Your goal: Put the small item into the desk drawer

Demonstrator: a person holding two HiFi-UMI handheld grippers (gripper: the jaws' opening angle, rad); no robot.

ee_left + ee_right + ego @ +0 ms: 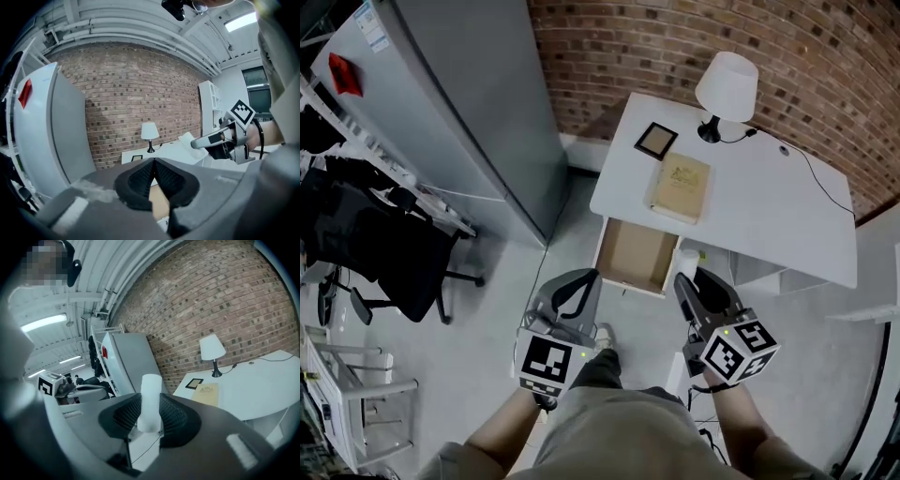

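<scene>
- White tube (pixel 151 390) could slip and drop to the floor short of the open drawer (pixel 635 253), since only its lower part is held.
- It sits between the pads of the right gripper (pixel 150 414), pinched there, its top sticking out past the tips.
- Left gripper (pixel 153 161): jaws pressed together, empty.

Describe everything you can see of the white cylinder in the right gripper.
The white cylinder is small, plain and matte, with a rounded top edge and no visible markings. It stands roughly upright between the right gripper's ribbed black pads, which press on its lower sides; its upper half rises clear above them. It is held in the air, short of the desk's open drawer.
</scene>
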